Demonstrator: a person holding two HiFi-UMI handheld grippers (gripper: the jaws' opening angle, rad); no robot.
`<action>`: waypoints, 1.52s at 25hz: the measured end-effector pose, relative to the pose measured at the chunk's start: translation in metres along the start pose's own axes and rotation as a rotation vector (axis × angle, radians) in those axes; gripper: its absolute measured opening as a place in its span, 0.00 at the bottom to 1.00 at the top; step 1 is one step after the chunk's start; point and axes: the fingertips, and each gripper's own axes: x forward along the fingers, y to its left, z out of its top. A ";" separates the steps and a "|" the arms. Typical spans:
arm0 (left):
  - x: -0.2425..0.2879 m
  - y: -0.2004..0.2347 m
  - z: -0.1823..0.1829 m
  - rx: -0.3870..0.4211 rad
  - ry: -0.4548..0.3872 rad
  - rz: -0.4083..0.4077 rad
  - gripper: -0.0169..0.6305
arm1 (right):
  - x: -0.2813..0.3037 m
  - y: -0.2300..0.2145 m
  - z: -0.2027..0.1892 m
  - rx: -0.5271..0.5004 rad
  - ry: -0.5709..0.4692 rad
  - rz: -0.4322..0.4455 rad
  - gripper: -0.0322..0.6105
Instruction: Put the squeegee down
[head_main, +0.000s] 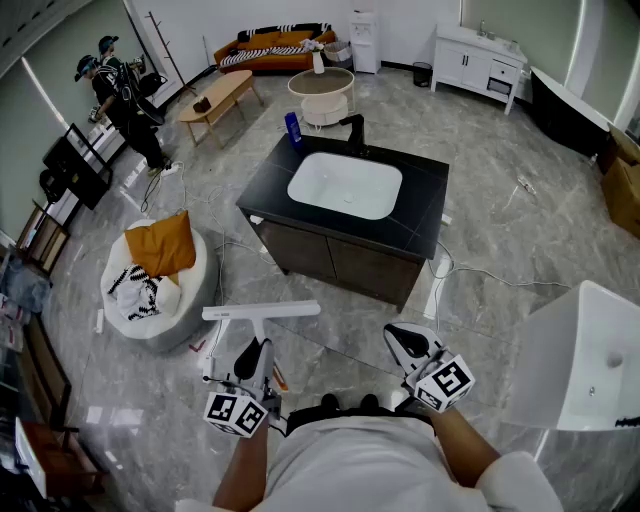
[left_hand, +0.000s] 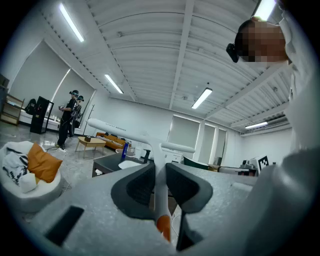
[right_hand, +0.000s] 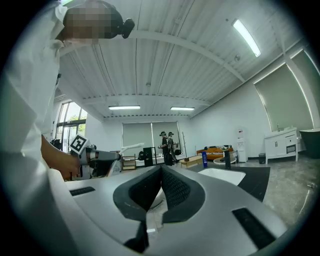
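Note:
A white squeegee (head_main: 260, 312) with a long T-shaped blade and an orange handle end is held upright in my left gripper (head_main: 254, 357), low in the head view in front of the person's body. In the left gripper view the jaws are shut on the squeegee's handle (left_hand: 159, 200), and its blade (left_hand: 131, 137) crosses above them. My right gripper (head_main: 404, 346) is beside it at the right, shut with nothing between its jaws (right_hand: 160, 192). The black-topped vanity (head_main: 410, 192) with a white basin (head_main: 345, 185) stands ahead of both.
A blue bottle (head_main: 293, 128) and a black tap (head_main: 355, 133) stand on the vanity's far edge. A white beanbag with an orange cushion (head_main: 160, 244) lies at the left, a white fixture (head_main: 585, 355) at the right. Two people (head_main: 118, 95) stand far left. Cables run over the floor.

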 end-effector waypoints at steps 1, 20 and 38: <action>0.002 -0.002 -0.001 -0.005 0.004 0.002 0.15 | -0.002 -0.002 -0.001 0.001 0.004 0.002 0.07; 0.001 -0.027 -0.019 -0.022 0.050 0.034 0.15 | -0.021 -0.026 -0.010 0.087 -0.028 0.075 0.07; 0.054 0.058 -0.023 -0.066 0.057 0.129 0.15 | 0.047 -0.074 -0.024 0.135 0.036 0.065 0.07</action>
